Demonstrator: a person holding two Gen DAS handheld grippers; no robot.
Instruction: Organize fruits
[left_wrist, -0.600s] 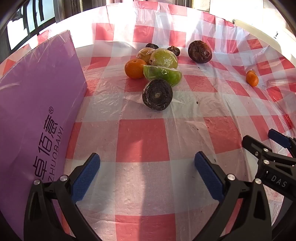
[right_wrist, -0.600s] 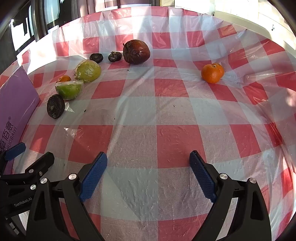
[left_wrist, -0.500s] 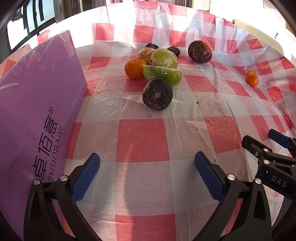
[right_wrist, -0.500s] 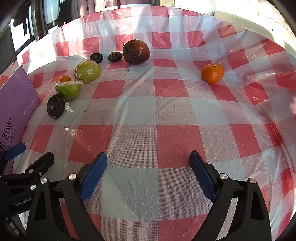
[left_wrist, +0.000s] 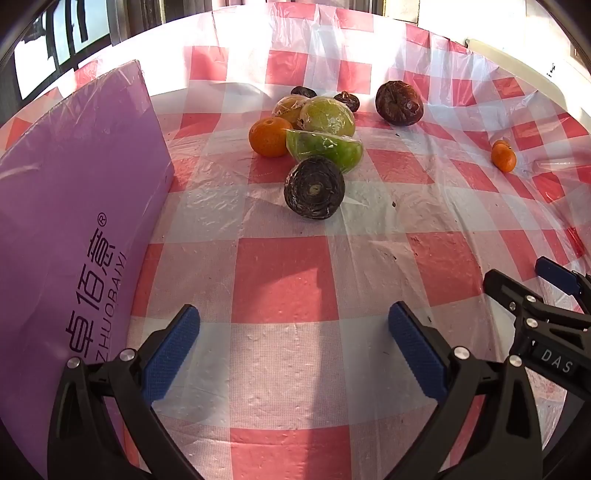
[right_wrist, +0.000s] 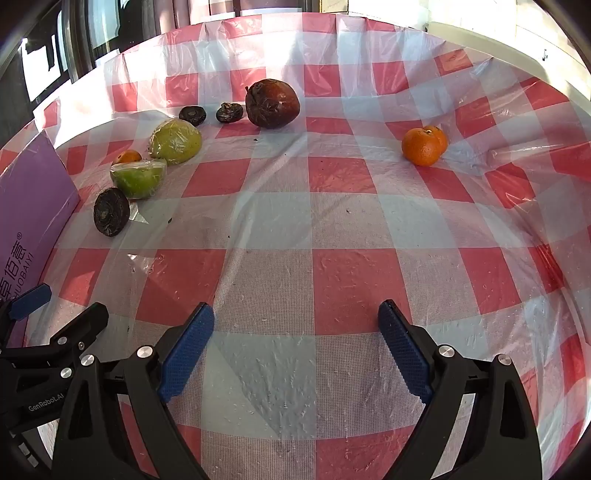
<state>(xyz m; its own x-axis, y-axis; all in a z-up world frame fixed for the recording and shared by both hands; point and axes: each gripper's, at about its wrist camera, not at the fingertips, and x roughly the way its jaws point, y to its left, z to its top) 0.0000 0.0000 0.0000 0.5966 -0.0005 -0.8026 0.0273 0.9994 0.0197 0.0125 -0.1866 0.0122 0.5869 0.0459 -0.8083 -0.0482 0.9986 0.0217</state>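
Note:
On the red-and-white checked cloth lie a dark shrivelled fruit (left_wrist: 314, 192), a wrapped green half fruit (left_wrist: 325, 149), a wrapped yellow-green fruit (left_wrist: 327, 118), an orange (left_wrist: 269, 137) and a big dark red fruit (left_wrist: 399, 103). Two small dark fruits (right_wrist: 210, 113) lie at the back. Two oranges (right_wrist: 423, 146) sit apart at the right. My left gripper (left_wrist: 293, 332) is open and empty, well short of the dark fruit. My right gripper (right_wrist: 295, 328) is open and empty over bare cloth. Each gripper shows at the edge of the other's view.
A purple box (left_wrist: 66, 229) stands on the left beside the fruit cluster. The cloth (right_wrist: 332, 221) is covered in wrinkled clear plastic and rises at the back and right edges. Windows lie behind at the left.

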